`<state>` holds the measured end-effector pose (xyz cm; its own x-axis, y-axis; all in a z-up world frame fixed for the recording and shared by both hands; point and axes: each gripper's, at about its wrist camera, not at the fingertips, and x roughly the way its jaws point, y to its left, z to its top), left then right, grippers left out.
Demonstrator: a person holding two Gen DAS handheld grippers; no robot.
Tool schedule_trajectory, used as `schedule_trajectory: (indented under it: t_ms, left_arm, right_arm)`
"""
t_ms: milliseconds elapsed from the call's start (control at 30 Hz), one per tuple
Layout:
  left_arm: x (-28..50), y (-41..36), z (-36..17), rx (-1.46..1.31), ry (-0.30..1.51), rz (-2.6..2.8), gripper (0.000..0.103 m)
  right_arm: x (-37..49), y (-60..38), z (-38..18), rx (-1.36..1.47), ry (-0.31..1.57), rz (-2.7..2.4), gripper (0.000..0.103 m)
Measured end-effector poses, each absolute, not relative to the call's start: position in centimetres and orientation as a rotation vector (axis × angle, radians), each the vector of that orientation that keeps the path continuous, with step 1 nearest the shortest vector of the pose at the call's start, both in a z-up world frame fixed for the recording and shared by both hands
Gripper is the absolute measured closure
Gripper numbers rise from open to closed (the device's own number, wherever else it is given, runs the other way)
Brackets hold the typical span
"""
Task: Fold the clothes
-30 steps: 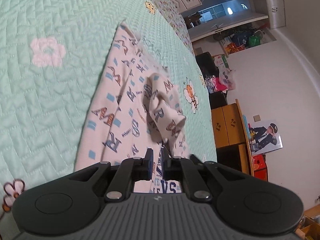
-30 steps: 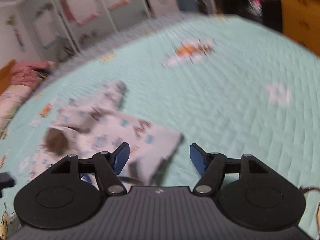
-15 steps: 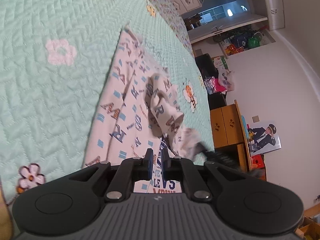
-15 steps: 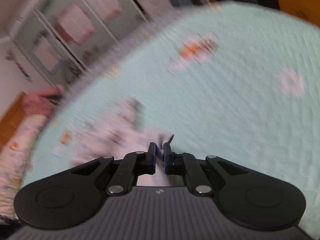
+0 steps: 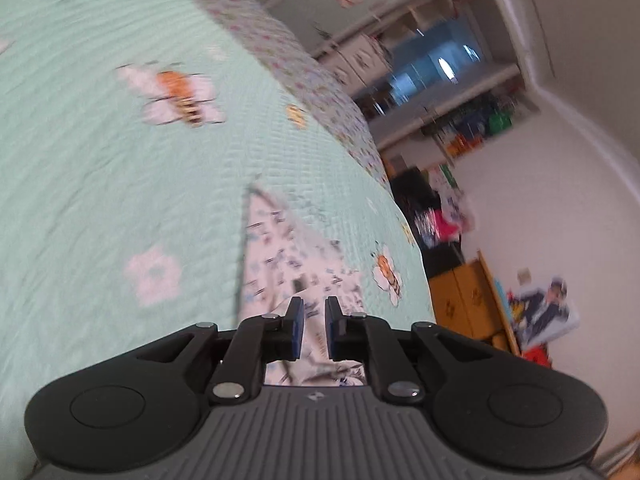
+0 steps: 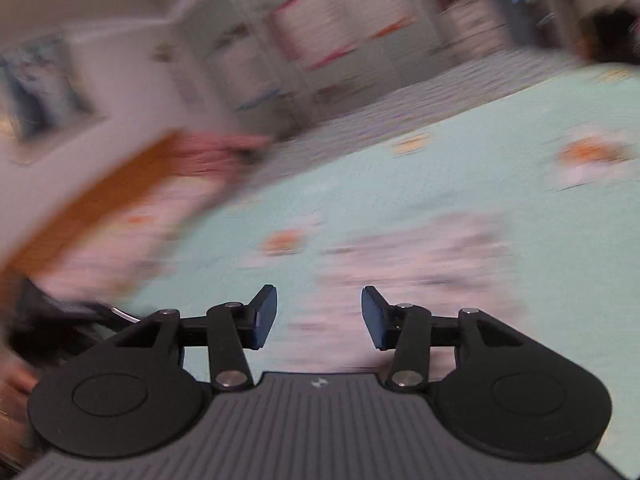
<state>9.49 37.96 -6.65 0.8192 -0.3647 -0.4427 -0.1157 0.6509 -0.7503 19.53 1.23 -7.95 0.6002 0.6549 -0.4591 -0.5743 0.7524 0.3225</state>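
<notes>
A white garment printed with blue and brown letters (image 5: 276, 256) lies on the mint quilted bedspread (image 5: 120, 180). My left gripper (image 5: 315, 320) is shut on a bunch of this fabric, which fills the narrow gap between its blue pads. In the right wrist view the garment (image 6: 420, 248) is a pale blurred patch just ahead and to the right. My right gripper (image 6: 319, 316) is open above the bedspread (image 6: 440, 160) with nothing between its fingers. Both views are motion-blurred, the right one heavily.
The bed's edge runs along the right, with an orange wooden cabinet (image 5: 464, 296) and cluttered shelves (image 5: 460, 92) beyond it. A wooden headboard (image 6: 92, 200) and pink bedding (image 6: 224, 148) lie to the left in the right wrist view. Bee and flower patches dot the quilt.
My right gripper, shut half a second ago, has opened and swung left. My left gripper has moved along the bed with the fabric, and less of the garment now shows ahead of it.
</notes>
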Motion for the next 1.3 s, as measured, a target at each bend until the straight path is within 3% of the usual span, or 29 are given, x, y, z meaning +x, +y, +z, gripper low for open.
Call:
schedule_trajectory:
  t_ms: [233, 600, 1067, 1300]
  left_arm:
    - [23.2, 31.7, -7.0, -0.662, 0.755, -0.261, 0.091]
    - [33.6, 28.3, -11.0, -0.547, 0.89, -0.304, 0.091]
    - [39.0, 25.0, -14.6, -0.492, 0.938, -0.441, 0.075]
    - [40.0, 23.6, -15.2, -0.444, 0.959, -0.58, 0.078]
  right_arm:
    - [17.6, 2.6, -13.5, -0.499, 0.503, 0.584, 0.054]
    - [17.8, 5.0, -16.4, -0.801, 0.421, 0.472, 0.054]
    - [18.3, 4.2, -17.8, -0.657, 0.382, 0.412, 0.053]
    - [19.0, 3.4, -17.3, -0.581, 0.407, 0.446, 0.054]
